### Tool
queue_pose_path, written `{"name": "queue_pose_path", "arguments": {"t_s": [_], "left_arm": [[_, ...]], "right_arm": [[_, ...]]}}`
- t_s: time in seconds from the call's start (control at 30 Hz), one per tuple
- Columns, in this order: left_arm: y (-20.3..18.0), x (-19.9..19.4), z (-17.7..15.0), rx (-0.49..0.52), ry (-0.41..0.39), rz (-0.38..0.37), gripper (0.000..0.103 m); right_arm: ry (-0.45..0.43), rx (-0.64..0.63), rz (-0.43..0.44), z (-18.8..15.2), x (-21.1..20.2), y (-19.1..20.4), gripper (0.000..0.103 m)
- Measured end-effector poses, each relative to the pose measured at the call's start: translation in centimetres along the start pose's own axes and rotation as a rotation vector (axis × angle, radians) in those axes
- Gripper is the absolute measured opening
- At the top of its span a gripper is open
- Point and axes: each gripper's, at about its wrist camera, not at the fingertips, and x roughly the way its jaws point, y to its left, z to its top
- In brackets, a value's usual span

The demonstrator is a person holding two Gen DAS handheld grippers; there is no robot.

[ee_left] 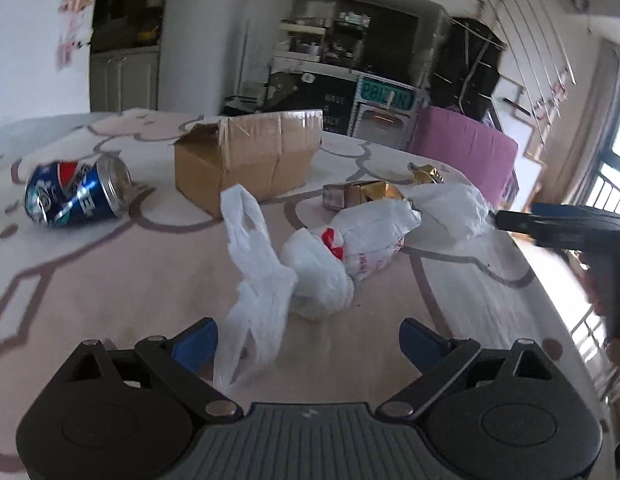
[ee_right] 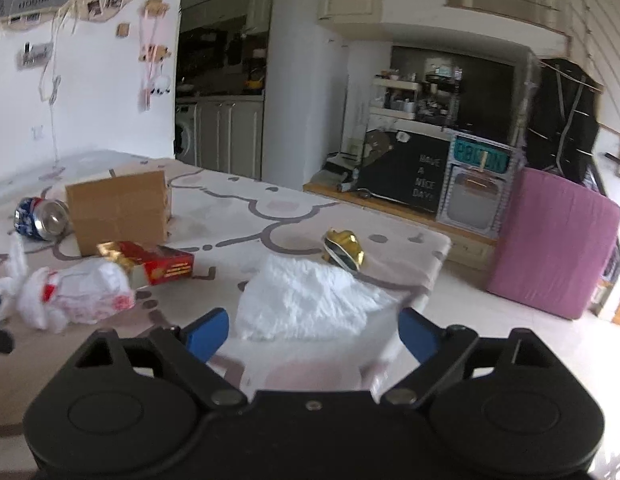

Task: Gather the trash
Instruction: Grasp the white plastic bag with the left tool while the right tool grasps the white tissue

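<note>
On the patterned table (ee_left: 110, 288) lies a white plastic bag (ee_left: 341, 256) with red print. Its loose handle (ee_left: 250, 264) trails toward my left gripper (ee_left: 308, 344), which is open, the handle just inside its left pad. A crumpled white sheet (ee_right: 310, 300) lies between the open fingers of my right gripper (ee_right: 313, 336), and the pads do not press on it. Other trash on the table is a dented blue soda can (ee_left: 74, 196), a red and gold carton (ee_right: 162, 264) and a gold wrapper (ee_right: 343, 248). My right gripper (ee_left: 505, 220) comes in from the right in the left wrist view.
An open cardboard box (ee_left: 250, 156) stands at the back of the table beside the can. The table edge (ee_right: 437, 256) runs close behind the gold wrapper. A pink upholstered piece (ee_right: 549, 240) stands on the floor beyond it, with shelves and cabinets further back.
</note>
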Motion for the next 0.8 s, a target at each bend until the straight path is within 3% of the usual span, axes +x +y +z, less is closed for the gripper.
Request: {"name": "queue_pose_path", "arguments": {"t_s": [0.13, 0.3, 0.37, 0.5, 0.63, 0.7, 0.8], "left_arm": [[-0.9, 0.9, 0.3, -0.028, -0.017, 0.02, 0.095], [-1.3, 2.0, 1.6, -0.087, -0.039, 0.066, 0.083], [-1.3, 2.4, 2.1, -0.103, -0.049, 0.077, 0.083], [-1.3, 3.1, 2.4, -0.077, -0.066, 0.108, 0.08], [-0.1, 3.2, 2.7, -0.094, -0.106, 0.082, 0.08], [0.6, 3.5, 3.0, -0.11, -0.11, 0.038, 0.076], [0.8, 4.3, 3.4, -0.103, -0.102, 0.024, 0.062]], "right_arm": [[0.055, -0.001, 0.016, 1.2, 3.8, 0.1, 0.092], [0.078, 0.021, 0.003, 1.6, 6.7, 0.0, 0.087], [0.101, 0.036, 0.013, 1.5, 7.4, -0.2, 0.072], [0.134, 0.037, 0.056, 1.1, 7.2, 0.4, 0.054], [0.129, 0.066, 0.087, 0.9, 5.8, 0.4, 0.024], [0.132, 0.086, 0.101, 0.8, 5.2, 0.2, 0.018], [0.142, 0.11, 0.103, 0.5, 4.2, 0.1, 0.014]]}}
